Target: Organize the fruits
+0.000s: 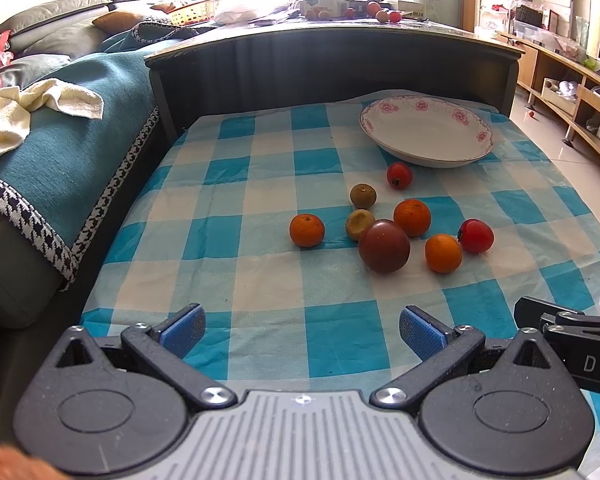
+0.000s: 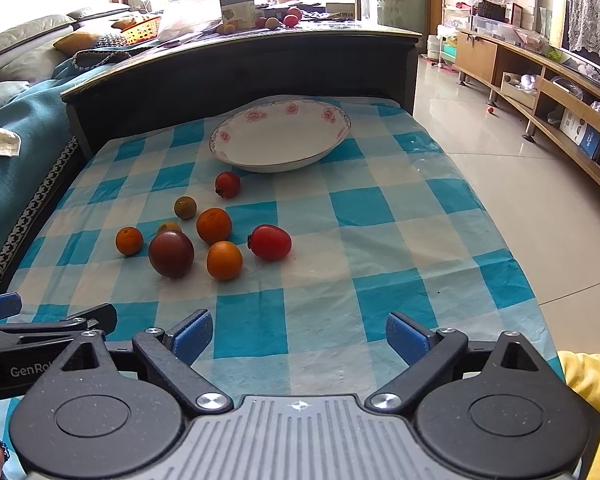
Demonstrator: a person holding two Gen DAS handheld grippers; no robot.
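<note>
- Eight small fruits lie loose on the checked cloth [image 1: 260,208], clustered just in front of the plate [image 1: 428,152], which holds nothing yet; it looks like the collecting place, so sorting has not begun.
- Largest is the dark plum [image 1: 384,245], touching or nearly touching the orange [image 1: 412,217] behind it, so a clean grip there may nudge its neighbour.
- Off to one side sits a lone orange [image 2: 129,241], the easiest first pick for lack of crowding.
- Nearest the plate is a red fruit [image 2: 227,184], needing only a short carry.
- Left gripper [image 1: 302,330] hovers low at the near edge, jaws spread wide and empty.
- Right gripper [image 2: 299,336] sits alongside it, likewise spread and empty, aimed at bare cloth beside the cluster.
</note>
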